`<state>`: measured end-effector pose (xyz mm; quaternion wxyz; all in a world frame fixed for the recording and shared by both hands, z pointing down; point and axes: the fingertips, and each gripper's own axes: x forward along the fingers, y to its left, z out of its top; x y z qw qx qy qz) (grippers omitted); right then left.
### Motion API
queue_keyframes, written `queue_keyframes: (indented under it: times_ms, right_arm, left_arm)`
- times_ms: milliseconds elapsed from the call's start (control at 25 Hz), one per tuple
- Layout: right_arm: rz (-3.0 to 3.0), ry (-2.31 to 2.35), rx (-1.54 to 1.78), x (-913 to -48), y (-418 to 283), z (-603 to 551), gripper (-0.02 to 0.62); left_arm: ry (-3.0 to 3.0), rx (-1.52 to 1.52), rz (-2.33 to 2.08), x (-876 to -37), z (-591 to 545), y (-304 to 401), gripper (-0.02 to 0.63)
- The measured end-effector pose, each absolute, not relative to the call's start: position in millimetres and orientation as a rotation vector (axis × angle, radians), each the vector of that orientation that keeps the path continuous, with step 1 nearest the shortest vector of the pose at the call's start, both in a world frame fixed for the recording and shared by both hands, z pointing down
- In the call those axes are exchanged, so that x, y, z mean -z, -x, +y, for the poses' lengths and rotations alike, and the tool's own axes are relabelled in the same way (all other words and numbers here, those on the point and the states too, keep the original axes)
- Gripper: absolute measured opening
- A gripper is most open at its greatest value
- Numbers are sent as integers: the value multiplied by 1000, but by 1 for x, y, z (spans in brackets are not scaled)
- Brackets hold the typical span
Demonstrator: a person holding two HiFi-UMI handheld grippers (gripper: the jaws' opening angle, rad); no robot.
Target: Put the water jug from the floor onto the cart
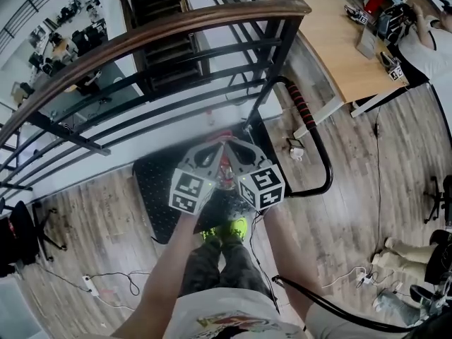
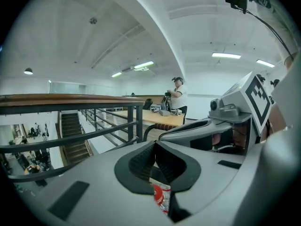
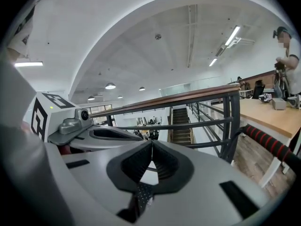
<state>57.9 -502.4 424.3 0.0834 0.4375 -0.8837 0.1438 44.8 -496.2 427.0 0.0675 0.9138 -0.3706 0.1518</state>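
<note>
Wood floor [image 1: 106, 224], cart [image 1: 152, 189] under me. My left claw [image 2: 154, 144] and right claw [image 3: 151, 144] were clenched, jug [image 2: 161, 196] just below; I reckoned raise both evenly.

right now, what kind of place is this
Probably the mezzanine of an open-plan office or workshop: a wood-topped metal railing overlooks a staircase and lower floor, and a long wooden table stands on plank flooring beside it.
</note>
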Motion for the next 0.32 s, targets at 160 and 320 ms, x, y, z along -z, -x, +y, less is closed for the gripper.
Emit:
queue_keyframes:
  times_ms: [160,320]
  right_arm:
    - [-2639,-1332,-404,-416,-59,-499,23]
    - [-2644,-1343,-407,-412,-59,-494,23]
  left_arm:
    - [-2762,-449,-1113,-419,-492,-46,12]
    - [-2763,-445,-1112,-412,-487,-47,12]
